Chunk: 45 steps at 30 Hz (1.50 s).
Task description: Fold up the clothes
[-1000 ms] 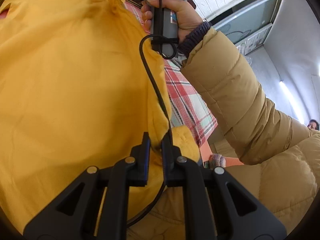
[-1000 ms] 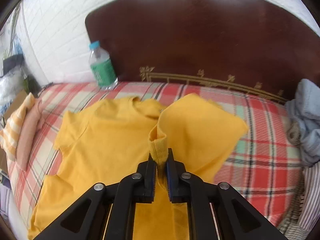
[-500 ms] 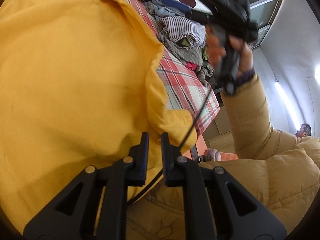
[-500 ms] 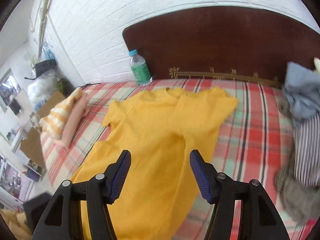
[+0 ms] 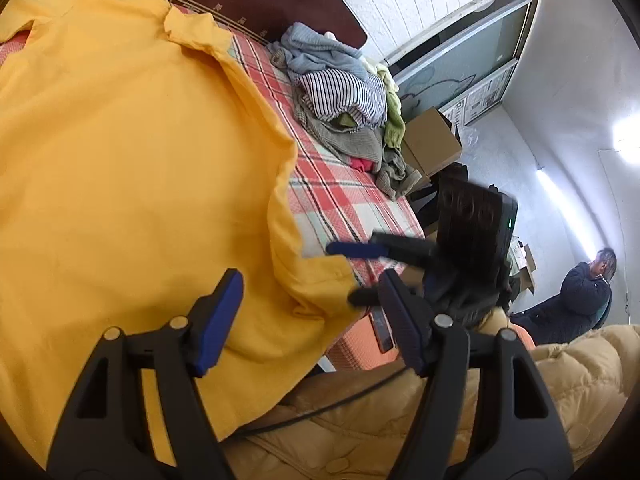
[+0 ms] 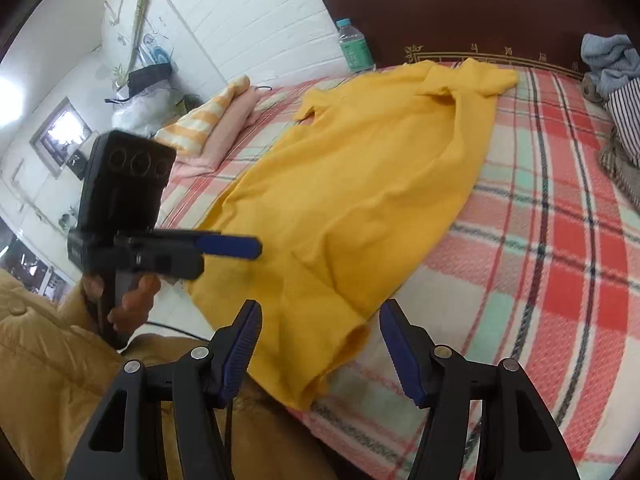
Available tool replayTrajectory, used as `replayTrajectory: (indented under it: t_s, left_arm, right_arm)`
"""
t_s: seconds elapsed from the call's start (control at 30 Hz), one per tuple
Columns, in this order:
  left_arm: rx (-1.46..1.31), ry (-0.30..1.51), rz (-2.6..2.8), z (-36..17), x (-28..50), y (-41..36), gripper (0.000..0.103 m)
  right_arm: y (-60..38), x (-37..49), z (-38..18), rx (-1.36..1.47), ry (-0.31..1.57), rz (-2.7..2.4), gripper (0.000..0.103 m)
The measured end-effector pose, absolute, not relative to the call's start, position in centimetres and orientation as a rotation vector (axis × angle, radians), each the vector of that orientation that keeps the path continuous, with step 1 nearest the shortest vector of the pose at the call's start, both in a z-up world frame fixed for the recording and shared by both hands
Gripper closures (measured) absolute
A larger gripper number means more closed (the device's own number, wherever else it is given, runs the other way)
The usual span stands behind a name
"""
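A yellow T-shirt (image 6: pixel 360 184) lies on the plaid bed, its right side folded over lengthwise, collar toward the headboard. It fills the left of the left wrist view (image 5: pixel 120 168). My left gripper (image 5: pixel 312 312) is open and empty just above the shirt's near hem corner. My right gripper (image 6: pixel 320 340) is open and empty over the folded hem at the bed's near edge. Each gripper shows in the other's view: the right one (image 5: pixel 360 272) at the hem, the left one (image 6: pixel 224 246) beside the shirt.
A pile of unfolded clothes (image 5: pixel 344 96) sits on the bed's right side, also in the right wrist view (image 6: pixel 616 92). Folded striped and pink garments (image 6: pixel 216 116) lie at the left. A water bottle (image 6: pixel 354 46) stands by the dark headboard (image 6: pixel 480 4). A person (image 5: pixel 580 296) stands beyond the bed.
Both grippers let go of the shirt and opened. The right one released first and drew back toward the near edge. The folded side now lies flat on the shirt.
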State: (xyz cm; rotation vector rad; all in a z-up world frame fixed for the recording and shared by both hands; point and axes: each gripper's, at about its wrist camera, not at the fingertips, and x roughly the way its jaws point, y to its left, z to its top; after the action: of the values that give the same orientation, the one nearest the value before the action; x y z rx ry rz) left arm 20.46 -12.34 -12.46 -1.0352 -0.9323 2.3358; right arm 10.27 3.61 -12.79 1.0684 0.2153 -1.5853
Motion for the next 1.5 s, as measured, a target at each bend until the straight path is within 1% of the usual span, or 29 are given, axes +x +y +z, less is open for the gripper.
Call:
replayTrajectory:
  t_s: [0.03,0.1,0.27,0.33,0.4,0.5,0.57,0.67,0.73,0.87,0.9,1.0,1.1,1.2,1.23,1.27,1.3,1.33,1.37,1.4,1.47,1.5]
  left_arm:
    - [-1.039,-0.934,2.33,-12.5,20.0,-12.4,0.032]
    - [-1.053,-0.955,2.3,-12.8,19.1,-12.3,0.032]
    - [-1.073,-0.974,2.23,-13.8,19.3,-11.9,0.032]
    - [-1.076,-0.977,2.204,-14.0,19.2,-11.5,0.032]
    - [-1.077,-0.966,2.184,-14.0,19.0,-10.9,0.032]
    - [-1.105,-0.958,2.164,-14.5,18.9,-10.2,0.032]
    - [-1.126,-0.958,2.163,-15.0,18.8,-10.1,0.032]
    - [-1.153,-0.959,2.16,-15.7,18.8,-10.2,0.032]
    - [-1.168,-0.953,2.161,-15.9,18.5,-10.1,0.032]
    - [-1.16,-0.935,2.148,-15.9,18.2,-9.8,0.032]
    - [-1.161,-0.932,2.144,-15.9,18.1,-9.7,0.032]
    - [-1.187,-0.909,2.143,-16.2,17.9,-9.3,0.032]
    - [-1.207,-0.854,2.15,-16.1,18.1,-8.7,0.032]
    - [-1.215,-0.824,2.139,-16.1,18.6,-8.1,0.033]
    - [-1.219,-0.819,2.138,-16.1,18.8,-8.0,0.034]
    - [-1.223,-0.818,2.134,-16.2,19.0,-7.9,0.038]
    - [-1.228,-0.82,2.128,-16.3,19.2,-7.8,0.045]
    - [-1.235,-0.818,2.125,-16.4,19.4,-7.7,0.048]
    - [-1.242,-0.817,2.122,-16.5,19.7,-7.6,0.055]
    - [-1.247,-0.819,2.121,-16.6,19.8,-7.6,0.059]
    - [-1.253,-0.833,2.122,-16.9,20.0,-7.8,0.063]
    - [-1.254,-0.84,2.122,-17.0,20.0,-7.9,0.066]
  right_arm:
    - [3.5,10.7,-13.4,1.079,0.216,-1.582,0.044]
    - [3.4,11.4,-14.0,1.083,0.233,-1.593,0.091]
    - [5.2,13.5,-11.1,0.97,0.308,-1.722,0.096]
    - [5.9,14.9,-9.0,0.888,0.377,-1.758,0.096]
    - [5.5,16.5,-8.6,0.85,0.512,-1.77,0.096]
    - [4.0,18.3,-10.3,0.847,0.682,-1.734,0.095]
    - [3.0,19.1,-11.7,0.858,0.769,-1.705,0.093]
    - [3.3,18.8,-12.2,0.916,0.702,-1.664,0.087]
    - [4.1,18.5,-11.3,0.917,0.639,-1.62,0.084]
    - [5.9,17.5,-8.7,0.89,0.499,-1.525,0.082]
    - [6.3,17.1,-8.1,0.877,0.467,-1.517,0.079]
    - [6.7,13.9,-7.2,0.868,0.378,-1.59,0.078]
    - [5.5,10.3,-7.6,0.908,0.312,-1.696,0.075]
    - [2.3,6.7,-8.4,0.948,0.316,-1.788,0.071]
    - [1.2,5.5,-8.6,0.959,0.321,-1.814,0.07]
    - [0.0,4.5,-8.9,0.962,0.339,-1.836,0.065]
    - [-1.4,3.5,-9.1,0.957,0.37,-1.856,0.064]
    - [-2.8,2.5,-9.3,0.951,0.401,-1.875,0.064]
    - [-3.9,1.7,-9.5,0.948,0.429,-1.894,0.064]
    - [-4.9,1.0,-9.7,0.947,0.454,-1.91,0.064]
    - [-6.4,-0.1,-10.1,0.971,0.478,-1.924,0.064]
    - [-7.2,-0.8,-10.6,0.993,0.492,-1.924,0.064]
